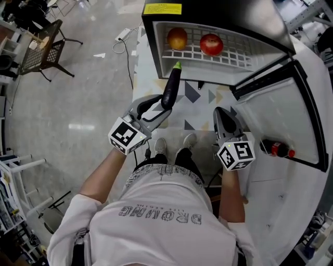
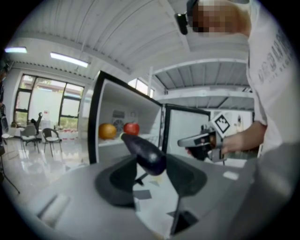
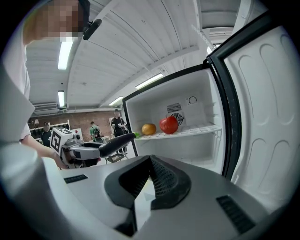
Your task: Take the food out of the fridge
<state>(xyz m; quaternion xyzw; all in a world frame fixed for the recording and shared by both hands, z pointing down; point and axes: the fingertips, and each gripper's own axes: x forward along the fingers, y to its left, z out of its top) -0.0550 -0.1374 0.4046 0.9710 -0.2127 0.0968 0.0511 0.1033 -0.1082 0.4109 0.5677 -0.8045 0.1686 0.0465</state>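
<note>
head view shows the fridge (image 1: 223, 13) at the upper middle of the frame with its door (image 1: 281, 114) swung open to the right. on its white wire shelf (image 1: 234, 54) lie an orange (image 1: 177, 38) and a red round fruit (image 1: 211, 44), near each other but not touching. a yellow label (image 1: 162, 9) sits on the top front edge of the fridge; its print is too small to read.

the left gripper (image 1: 162, 108) is at the centre left and has its jaws closed on the thick lower end of a dark purple eggplant (image 1: 170, 85). the eggplant stands up out of the jaws, outside the fridge, and its green tip lies at the front edge of the shelf in this view. in the left gripper view the eggplant (image 2: 145, 150) is pressed between the two dark pads, which stand wide apart around it.

the right gripper (image 1: 219, 110) is at the centre right, in front of the open door, well apart from the eggplant. in the right gripper view its jaw tips (image 3: 149, 161) meet and nothing is between them.

a dark bottle (image 1: 276, 149) with a red cap lies in the door at the right edge; i cannot read a brand on it. each gripper carries a cube with black and white square markers. the person's white shirt has grey letters seen upside down, and i cannot read them surely.
</note>
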